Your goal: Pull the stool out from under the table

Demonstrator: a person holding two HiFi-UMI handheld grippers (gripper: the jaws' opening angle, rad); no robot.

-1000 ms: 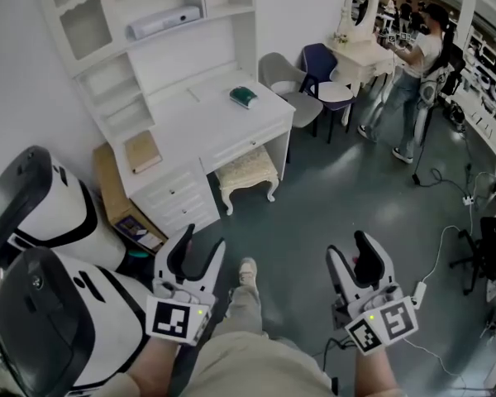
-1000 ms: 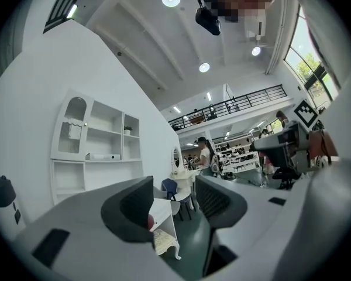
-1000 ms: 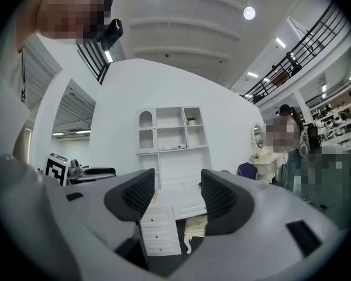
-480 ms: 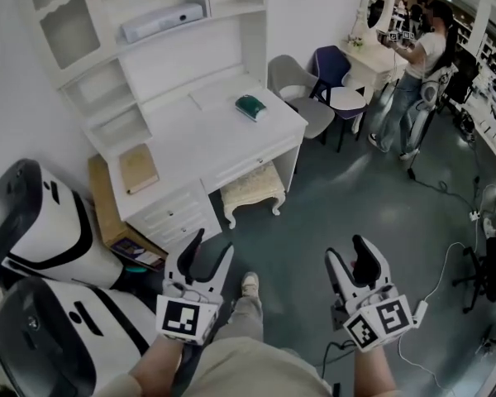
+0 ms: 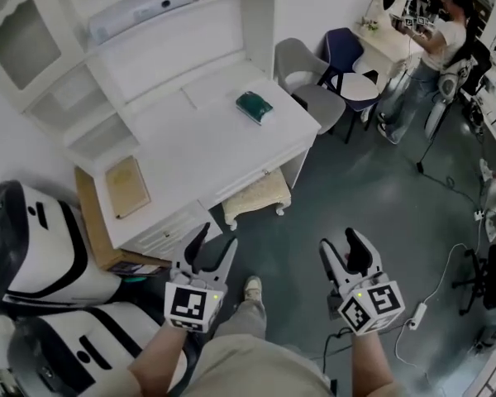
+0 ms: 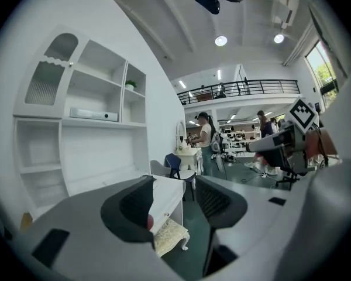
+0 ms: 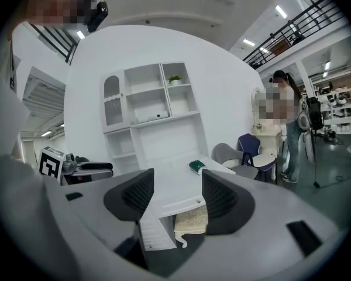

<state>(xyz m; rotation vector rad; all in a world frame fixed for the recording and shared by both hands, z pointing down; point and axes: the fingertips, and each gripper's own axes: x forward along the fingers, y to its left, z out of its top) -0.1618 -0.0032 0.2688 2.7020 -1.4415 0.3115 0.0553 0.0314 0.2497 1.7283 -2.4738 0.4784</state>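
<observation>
Left gripper (image 5: 215, 243) and right gripper (image 5: 341, 242), fingers spread and empty, sit low in frame — well apart from the stool (image 5: 256, 193); a rushed reach might clip the counter (image 5: 194, 143) edge.

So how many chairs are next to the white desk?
2: a grey chair beside the desk, and a dark blue chair just beyond it. Others may be hidden.

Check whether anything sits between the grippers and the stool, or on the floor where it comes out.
Nothing visible does. Only bare floor lies between the left gripper, the right gripper and the stool, which sits partly under the white desk. Its way out over that floor looks clear too.
</observation>
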